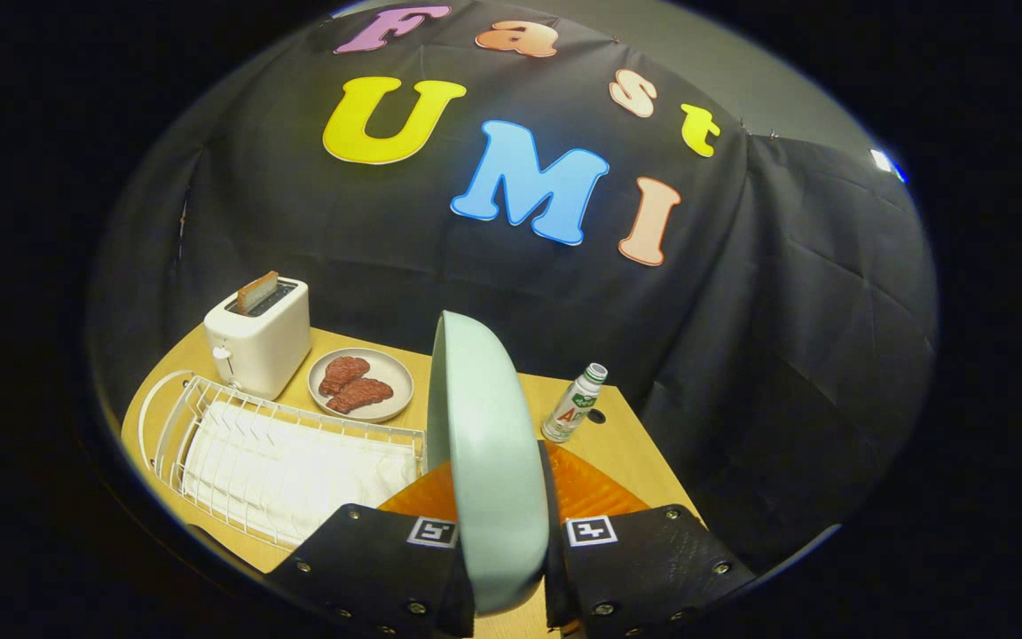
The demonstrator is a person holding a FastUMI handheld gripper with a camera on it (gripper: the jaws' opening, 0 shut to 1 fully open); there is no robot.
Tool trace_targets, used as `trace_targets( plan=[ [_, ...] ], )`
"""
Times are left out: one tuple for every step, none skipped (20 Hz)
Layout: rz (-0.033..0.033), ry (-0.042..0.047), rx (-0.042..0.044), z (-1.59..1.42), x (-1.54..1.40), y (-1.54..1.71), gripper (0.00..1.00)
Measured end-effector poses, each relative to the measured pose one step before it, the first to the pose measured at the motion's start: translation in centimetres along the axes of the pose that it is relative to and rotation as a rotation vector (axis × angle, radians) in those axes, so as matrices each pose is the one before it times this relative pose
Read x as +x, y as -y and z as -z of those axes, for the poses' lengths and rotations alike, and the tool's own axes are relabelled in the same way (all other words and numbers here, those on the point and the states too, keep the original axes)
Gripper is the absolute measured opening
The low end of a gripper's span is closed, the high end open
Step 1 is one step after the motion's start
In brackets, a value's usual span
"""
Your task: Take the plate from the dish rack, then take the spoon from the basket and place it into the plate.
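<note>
Holding: I have the tongs (504, 568) closed on the plate (484, 444), one finger pressing each face of it near its lower rim.
Plate: pale green, standing on edge between the fingers, its rim rising well above them and its underside turned toward the right finger; I see it clear of the dish rack.
Dish rack: the white wire dish rack (271, 457) lies left of the fingers on the surface (617, 448), with a white ridged tray under its wires; I can make out no dishes in its slots from here.
Orange piece: an orange, glossy, ribbed thing (586, 493) sits just ahead of the fingers, showing on both sides of the plate; I cannot tell whether this is the basket, and I cannot make out a spoon in it.
Toaster: a white toaster (258, 342) stands beyond the rack at the far left of the surface, with a brown slice (257, 291) sticking up out of its slot.
Second plate: a beige plate (360, 383) lies flat just right of the toaster, carrying two reddish-brown pieces of meat (355, 383).
Bottle: a small bottle (573, 404) with a white cap stands upright beyond the right finger, near the far edge of the surface, well apart from the beige plate.
Surface: light wood, backed by the black cloth wall.
</note>
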State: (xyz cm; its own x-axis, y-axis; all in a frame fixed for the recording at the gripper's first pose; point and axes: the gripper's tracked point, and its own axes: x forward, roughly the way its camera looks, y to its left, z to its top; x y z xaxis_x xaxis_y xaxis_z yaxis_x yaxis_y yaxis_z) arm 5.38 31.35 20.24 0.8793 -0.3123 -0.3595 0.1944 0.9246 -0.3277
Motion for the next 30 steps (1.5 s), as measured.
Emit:
trace_targets(
  plan=[
    [0.01372, -0.00169, 0.00072, 0.395, -0.457, 0.957, 0.29],
    [0.01202, -0.00395, -0.00144, 0.482, -0.65, 0.918, 0.29],
    [0.00877, -0.00521, 0.00139, 0.583, -0.653, 0.81, 0.29],
    [0.00387, -0.00345, 0.00602, 0.62, -0.653, 0.65, 0.29],
    [-0.0008, -0.00918, 0.00673, 0.832, -0.573, 0.325, 0.29],
    [-0.00003, -0.01024, 0.00173, 0.872, -0.546, 0.305, 0.29],
    [0.00494, -0.01308, 0.00207, 1.031, -0.463, 0.459, 0.29],
    [0.00311, -0.01158, 0.00801, 0.956, -0.426, 0.336, 0.29],
    [0.00359, -0.01639, 0.00719, 1.198, -0.313, 0.297, 0.29],
    [-0.00043, -0.01877, 0.00229, 1.31, -0.334, 0.202, 0.29],
    [-0.0038, -0.01977, 0.00176, 1.292, 0.056, 0.032, 0.29],
    [-0.0033, -0.01771, -0.00215, 1.193, -0.01, 0.066, 0.29],
    [-0.0041, -0.01537, -0.00581, 1.248, 0.217, 0.154, 0.29],
    [-0.00138, -0.01247, -0.00448, 0.948, 0.186, 0.165, 0.29],
    [-0.00407, -0.0136, -0.00325, 0.921, 0.08, 0.164, 0.29],
    [-0.00974, -0.01334, 0.00067, 0.893, 0.092, 0.035, 0.29],
    [-0.01127, -0.01334, 0.00453, 0.878, 0.112, -0.048, 0.29],
    [-0.0141, -0.01464, 0.00589, 0.848, 0.061, -0.088, 0.29],
    [-0.0202, -0.01362, 0.00937, 0.925, 0.08, -0.29, 0.29],
    [-0.02208, -0.01535, 0.00891, 0.83, 0.042, -0.405, 0.29],
    [-0.02277, -0.01639, 0.00946, 0.837, 0.203, -0.459, 0.29],
    [-0.02508, -0.01602, 0.00462, 0.792, 0.133, -0.569, 0.29],
    [-0.02313, -0.01502, 0.00258, 0.735, 0.171, -0.593, 0.29],
    [-0.02535, -0.01034, 0.00477, 0.509, 0.133, -0.685, 0.29],
    [-0.02915, -0.00578, 0.00351, 0.416, 0.051, -0.794, 0.29],
    [-0.02833, -0.00594, 0.00391, 0.28, 0.055, -0.748, 0.29],
    [-0.02457, -0.00716, 0.00326, 0.437, 0.155, -0.679, 0.29],
    [-0.02594, -0.00833, 0.00854, 0.351, 0.078, -0.713, 0.29],
    [-0.02631, -0.00895, 0.01441, 0.359, 0.187, -0.641, 0.29],
    [-0.02747, -0.00839, 0.01938, 0.295, 0.156, -0.701, 0.29]
  ],
)
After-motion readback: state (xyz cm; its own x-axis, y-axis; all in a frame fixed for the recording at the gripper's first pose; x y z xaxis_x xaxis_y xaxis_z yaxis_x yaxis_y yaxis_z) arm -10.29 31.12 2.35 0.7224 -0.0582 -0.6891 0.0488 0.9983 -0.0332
